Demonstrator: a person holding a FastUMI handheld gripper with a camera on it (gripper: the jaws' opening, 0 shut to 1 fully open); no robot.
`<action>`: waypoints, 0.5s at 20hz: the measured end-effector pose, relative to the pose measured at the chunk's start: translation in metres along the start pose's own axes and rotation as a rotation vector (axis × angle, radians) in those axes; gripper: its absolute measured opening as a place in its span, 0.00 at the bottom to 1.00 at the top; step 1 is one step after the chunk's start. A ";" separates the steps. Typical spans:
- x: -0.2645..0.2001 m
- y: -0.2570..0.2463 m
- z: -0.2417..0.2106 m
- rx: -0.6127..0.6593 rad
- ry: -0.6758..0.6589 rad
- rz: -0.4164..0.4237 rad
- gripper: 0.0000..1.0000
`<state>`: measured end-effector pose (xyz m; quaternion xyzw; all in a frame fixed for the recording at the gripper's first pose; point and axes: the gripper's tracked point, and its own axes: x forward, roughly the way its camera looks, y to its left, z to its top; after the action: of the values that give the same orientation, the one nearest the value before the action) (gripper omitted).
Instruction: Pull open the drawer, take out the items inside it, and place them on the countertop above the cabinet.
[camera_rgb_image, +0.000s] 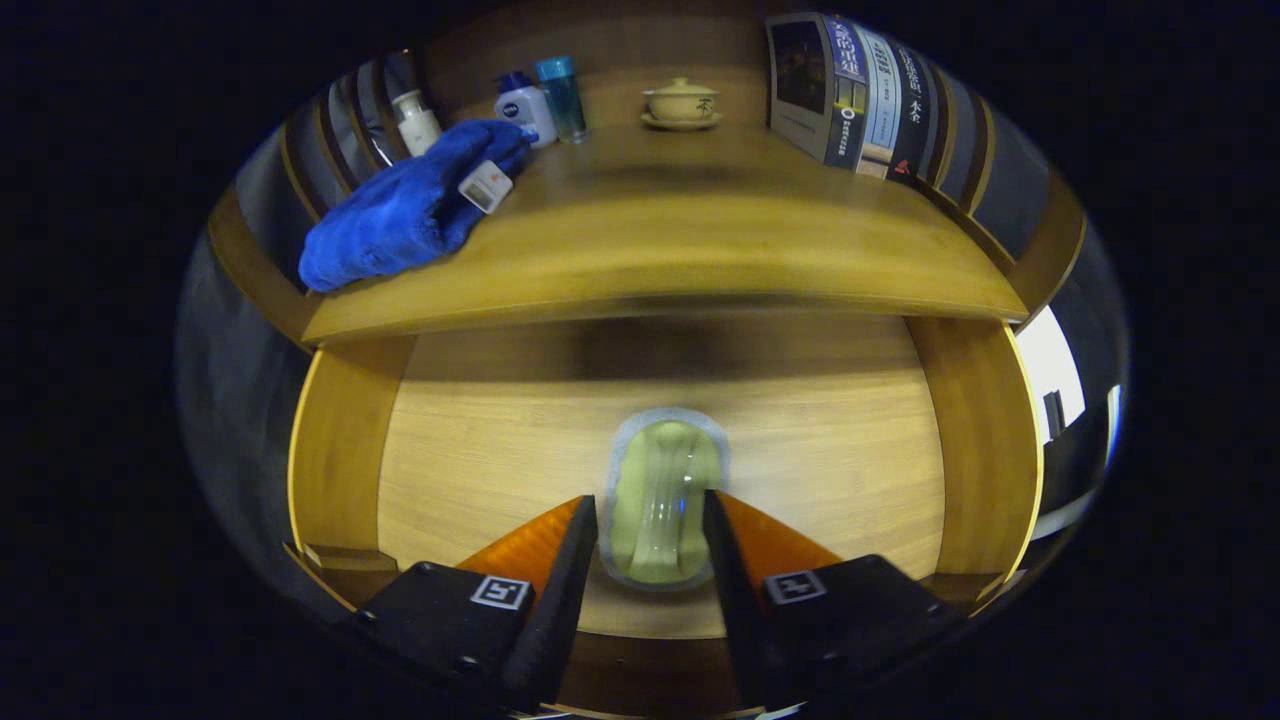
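A wooden cabinet stands in the booth, its countertop (700, 250) spanning above the open drawer (480, 450). On the counter's left end lies a crumpled blue cloth (400, 210) with a small white tag, backed by a white pump bottle (417, 120), a white lotion bottle (525, 108) and a blue tumbler (562, 95). A lidded tea bowl (682, 102) sits at the back edge; books (850, 90) stand at the right corner. Inside the drawer, the gripper (652, 520) clamps a clear glass jar (660, 500), both fingers pressing its sides.
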<state>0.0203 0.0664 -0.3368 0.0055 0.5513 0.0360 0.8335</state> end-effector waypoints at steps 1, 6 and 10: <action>0.003 -0.001 0.000 -0.002 0.008 -0.011 0.60; 0.013 -0.006 -0.006 0.019 0.050 -0.040 0.35; -0.005 -0.002 -0.004 -0.002 0.042 -0.027 0.24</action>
<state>0.0151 0.0640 -0.3341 -0.0035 0.5685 0.0252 0.8223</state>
